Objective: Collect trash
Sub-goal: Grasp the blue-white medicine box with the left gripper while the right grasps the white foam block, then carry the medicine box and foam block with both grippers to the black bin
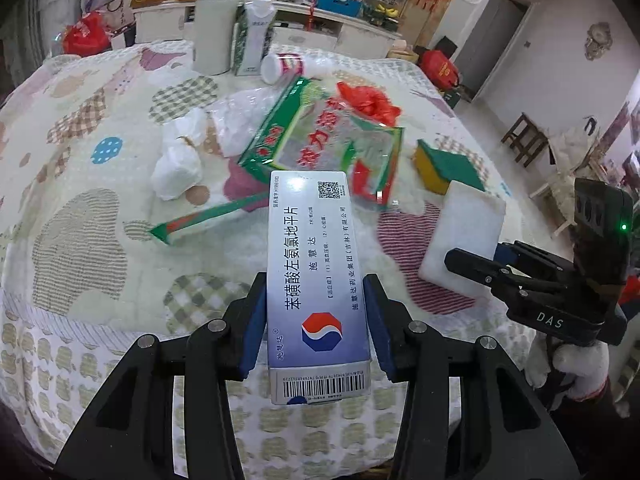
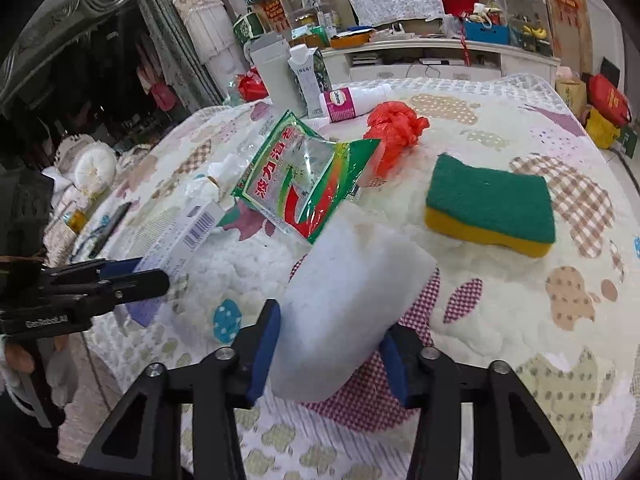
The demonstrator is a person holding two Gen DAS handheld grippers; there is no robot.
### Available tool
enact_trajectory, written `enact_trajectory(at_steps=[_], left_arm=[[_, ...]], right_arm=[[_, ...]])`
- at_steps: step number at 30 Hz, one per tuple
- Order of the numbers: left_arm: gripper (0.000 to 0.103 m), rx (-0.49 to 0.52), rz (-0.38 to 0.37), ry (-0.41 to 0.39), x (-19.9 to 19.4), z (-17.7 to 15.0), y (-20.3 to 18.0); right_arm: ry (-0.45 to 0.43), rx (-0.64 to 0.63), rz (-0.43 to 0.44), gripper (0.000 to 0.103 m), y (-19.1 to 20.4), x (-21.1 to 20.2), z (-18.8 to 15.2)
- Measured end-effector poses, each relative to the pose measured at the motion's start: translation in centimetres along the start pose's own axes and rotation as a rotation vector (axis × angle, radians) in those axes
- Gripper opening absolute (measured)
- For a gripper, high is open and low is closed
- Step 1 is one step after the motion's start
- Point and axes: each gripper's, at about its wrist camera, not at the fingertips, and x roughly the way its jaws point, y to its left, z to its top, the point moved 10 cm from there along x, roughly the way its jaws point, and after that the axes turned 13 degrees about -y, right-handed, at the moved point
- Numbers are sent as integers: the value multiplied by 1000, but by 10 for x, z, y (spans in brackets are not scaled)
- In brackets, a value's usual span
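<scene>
My left gripper (image 1: 316, 286) is shut on a blue-and-white medicine box (image 1: 316, 240), which is lifted above the quilted cloth; the box (image 2: 180, 236) also shows at the left of the right wrist view, in that gripper (image 2: 154, 278). My right gripper (image 2: 332, 322) is shut on a white foam block (image 2: 352, 280), and it appears at the right of the left wrist view (image 1: 476, 268) holding the block (image 1: 464, 228). On the cloth lie a green plastic wrapper (image 1: 320, 140), a red plastic bag (image 1: 368, 100), crumpled white tissue (image 1: 180, 156) and a torn green strip (image 1: 208, 216).
A green-and-yellow sponge (image 2: 492, 208) lies right of the wrapper. At the far edge are a tipped white bottle (image 2: 352, 102), a milk carton (image 1: 256, 36) and a tall grey container (image 1: 216, 24). Beyond are cluttered shelves (image 2: 440, 56) and, at right, open floor with a stool (image 1: 524, 140).
</scene>
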Motion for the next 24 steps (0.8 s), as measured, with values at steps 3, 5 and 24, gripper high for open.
enact_trajectory(at_steps=[3, 5, 24], left_arm=[[44, 16, -14, -11, -3, 3, -12], [44, 27, -20, -21, -3, 6, -20], [44, 107, -98, -18, 21, 15, -97]], right_arm=[[-26, 1, -4, 37, -3, -15, 3], [-40, 4, -2, 37, -6, -24, 6], [-145, 82, -103, 36, -67, -94, 15]])
